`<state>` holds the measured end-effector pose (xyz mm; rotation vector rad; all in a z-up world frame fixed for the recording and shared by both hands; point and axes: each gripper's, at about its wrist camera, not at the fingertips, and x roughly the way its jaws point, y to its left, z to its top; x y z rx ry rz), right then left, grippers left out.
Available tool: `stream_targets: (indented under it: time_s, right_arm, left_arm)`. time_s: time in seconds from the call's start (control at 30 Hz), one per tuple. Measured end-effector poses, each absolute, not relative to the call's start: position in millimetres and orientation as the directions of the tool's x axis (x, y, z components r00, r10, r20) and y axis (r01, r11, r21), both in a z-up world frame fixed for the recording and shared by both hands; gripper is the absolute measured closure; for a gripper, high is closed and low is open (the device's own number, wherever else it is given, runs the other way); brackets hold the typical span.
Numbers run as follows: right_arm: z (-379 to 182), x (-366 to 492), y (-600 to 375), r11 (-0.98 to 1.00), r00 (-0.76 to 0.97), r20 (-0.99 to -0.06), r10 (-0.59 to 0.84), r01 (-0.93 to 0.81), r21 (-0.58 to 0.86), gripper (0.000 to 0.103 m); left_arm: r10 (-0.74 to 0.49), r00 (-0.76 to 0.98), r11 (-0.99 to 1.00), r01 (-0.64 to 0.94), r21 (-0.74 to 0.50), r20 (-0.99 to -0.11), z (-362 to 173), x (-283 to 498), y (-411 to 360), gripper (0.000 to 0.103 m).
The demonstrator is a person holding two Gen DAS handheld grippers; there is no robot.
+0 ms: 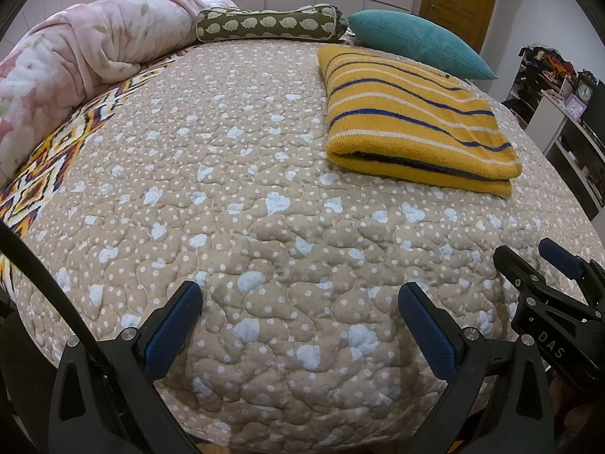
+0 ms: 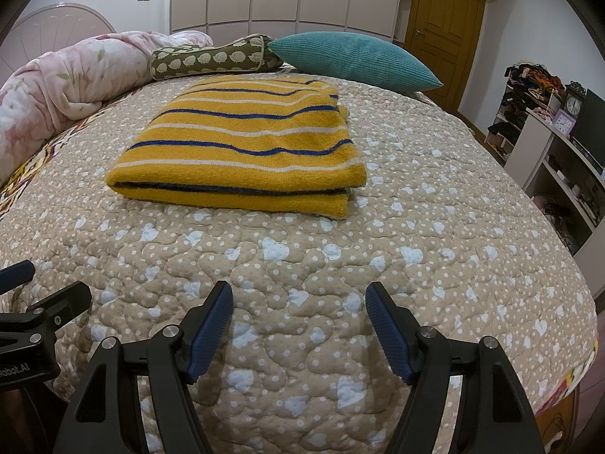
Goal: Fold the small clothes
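Observation:
A yellow knit garment with blue and white stripes (image 1: 412, 117) lies folded in a neat rectangle on the beige quilted bedspread (image 1: 227, 208). It also shows in the right wrist view (image 2: 245, 143), ahead of the fingers. My left gripper (image 1: 300, 293) is open and empty, low over the near part of the bed, well short of the garment. My right gripper (image 2: 298, 295) is open and empty, also near the bed's front edge. The right gripper shows at the right edge of the left wrist view (image 1: 529, 257).
A rolled pink floral blanket (image 1: 75, 64) lies along the left side. A green hedgehog-print bolster (image 1: 272, 24) and a teal pillow (image 1: 419, 41) sit at the head of the bed. White shelves with clocks (image 2: 567, 140) stand to the right. A wooden door (image 2: 442, 26) is behind.

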<state>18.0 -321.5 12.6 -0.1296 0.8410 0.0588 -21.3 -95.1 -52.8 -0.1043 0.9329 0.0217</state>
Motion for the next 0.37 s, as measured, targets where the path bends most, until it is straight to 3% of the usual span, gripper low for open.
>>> stream_targets:
  time_s: [0.37]
  right_arm:
    - [10.4, 21.6, -319.2, 0.989, 0.667, -0.745, 0.003, -0.11, -0.094, 0.025]
  left_arm:
    - [-0.028, 0.606, 0.996, -0.05, -0.073, -0.795, -52.5, -23.0, -95.2, 0.0]
